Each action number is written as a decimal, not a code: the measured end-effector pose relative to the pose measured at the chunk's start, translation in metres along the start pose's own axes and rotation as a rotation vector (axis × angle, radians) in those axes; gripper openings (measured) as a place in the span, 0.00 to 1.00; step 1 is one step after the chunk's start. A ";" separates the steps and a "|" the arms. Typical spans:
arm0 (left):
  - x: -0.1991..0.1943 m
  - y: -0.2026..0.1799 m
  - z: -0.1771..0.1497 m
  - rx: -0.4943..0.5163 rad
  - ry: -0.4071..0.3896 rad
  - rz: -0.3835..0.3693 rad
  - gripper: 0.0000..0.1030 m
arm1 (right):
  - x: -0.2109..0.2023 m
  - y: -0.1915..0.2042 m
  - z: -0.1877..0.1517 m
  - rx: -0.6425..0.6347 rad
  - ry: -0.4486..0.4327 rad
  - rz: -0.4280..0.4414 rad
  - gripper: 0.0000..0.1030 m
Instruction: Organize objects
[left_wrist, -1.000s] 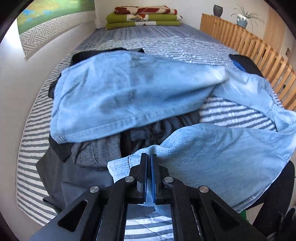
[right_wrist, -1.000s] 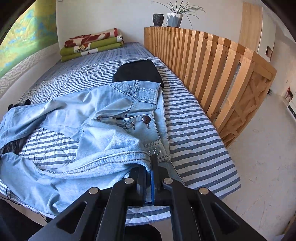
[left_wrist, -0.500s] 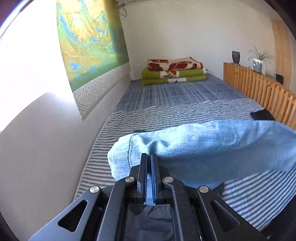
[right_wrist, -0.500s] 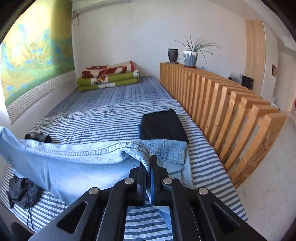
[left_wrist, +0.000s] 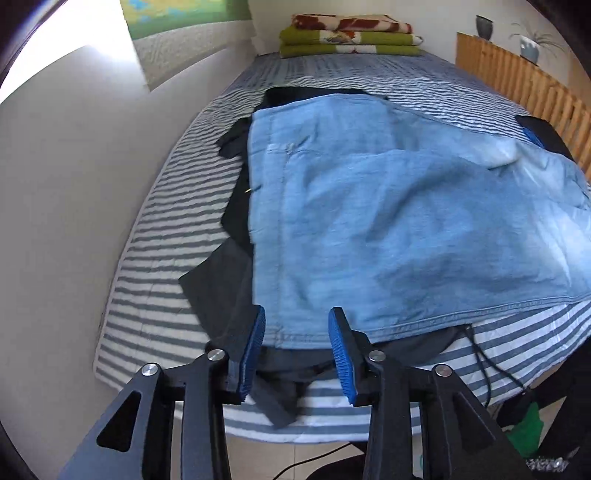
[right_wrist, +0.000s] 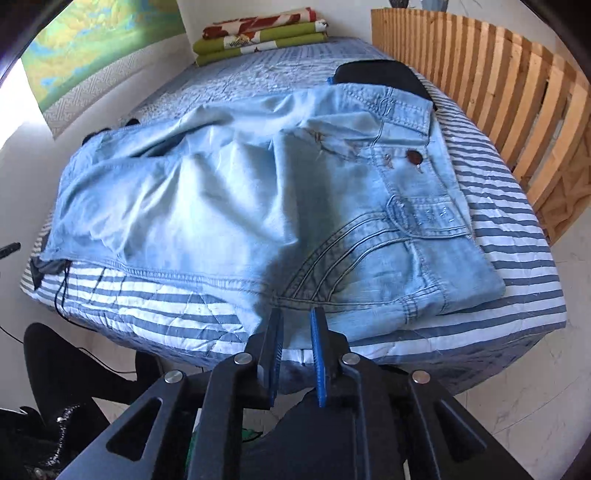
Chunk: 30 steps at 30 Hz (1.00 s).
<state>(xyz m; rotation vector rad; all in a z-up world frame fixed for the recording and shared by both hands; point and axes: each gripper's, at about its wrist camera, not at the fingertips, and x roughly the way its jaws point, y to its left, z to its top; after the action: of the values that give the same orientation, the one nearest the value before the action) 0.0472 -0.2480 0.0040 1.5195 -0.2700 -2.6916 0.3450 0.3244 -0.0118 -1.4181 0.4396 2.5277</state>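
Opening fingers (left_wrist: 258, 325) of both grippers — jeans (left_wrist: 388, 221) released.

A home bedroom: a bed (right_wrist: 517, 236) with a blue-and-white striped cover, folded blankets (left_wrist: 351, 35) stacked at its far end, a landscape wall hanging (right_wrist: 99, 48), a wooden slatted partition (right_wrist: 480, 74), potted plant (left_wrist: 532, 46) on top.

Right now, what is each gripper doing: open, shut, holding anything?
Left gripper: open, jaws just opened, off the jeans.
Right gripper: open, narrower gap, just opened, holding nothing.
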 end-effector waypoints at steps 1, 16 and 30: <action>0.003 -0.020 0.002 0.023 -0.005 -0.023 0.41 | -0.010 -0.008 0.002 0.024 -0.028 0.019 0.26; 0.025 -0.307 -0.025 0.672 -0.011 -0.195 0.49 | 0.030 -0.162 0.024 0.407 0.011 -0.161 0.41; 0.074 -0.341 -0.012 0.750 0.070 -0.244 0.40 | 0.045 -0.169 0.010 0.478 0.076 -0.187 0.43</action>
<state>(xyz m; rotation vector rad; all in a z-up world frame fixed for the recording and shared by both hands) 0.0365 0.0773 -0.1224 1.8964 -1.2866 -2.8658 0.3682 0.4872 -0.0711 -1.2974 0.8179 2.0442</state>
